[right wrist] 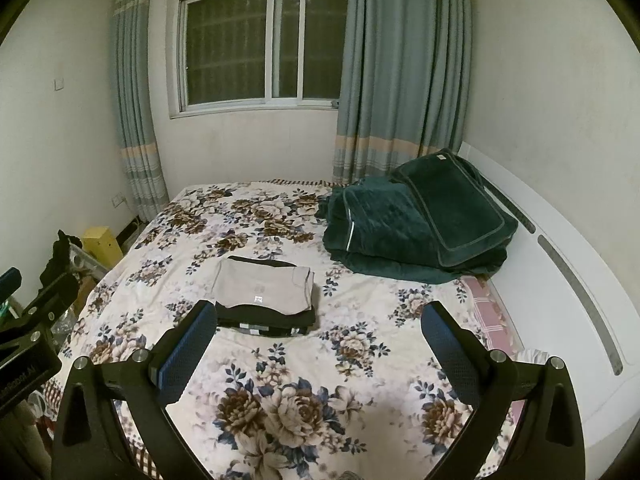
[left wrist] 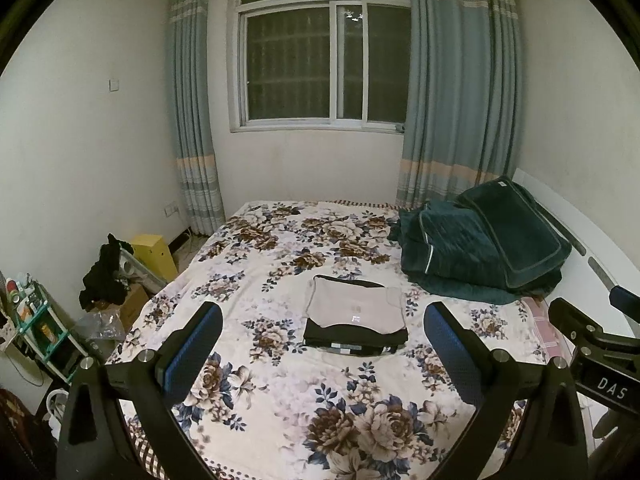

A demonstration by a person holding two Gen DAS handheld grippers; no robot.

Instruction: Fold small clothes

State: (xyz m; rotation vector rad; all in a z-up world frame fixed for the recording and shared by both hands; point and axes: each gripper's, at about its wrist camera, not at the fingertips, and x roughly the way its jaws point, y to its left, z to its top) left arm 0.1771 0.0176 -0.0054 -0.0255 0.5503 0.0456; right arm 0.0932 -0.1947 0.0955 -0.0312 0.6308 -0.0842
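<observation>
Likely light, limp knit: the folded beige garment (left wrist: 356,310) should sag and lose its fold if lifted by one edge, so take it at two opposite folded edges, or under the whole stack. It lies flat, squared, with a small pale mark near its front edge, on top of folded dark clothes (left wrist: 354,338), mid-bed on the floral bedspread (left wrist: 280,392). Left hand-held gripper (left wrist: 322,342) spread wide, nothing between its pads. Right hand-held gripper (right wrist: 318,346) likewise released, hovering near the stack, not touching. Teal quilt (right wrist: 416,224) heaped by headboard
</observation>
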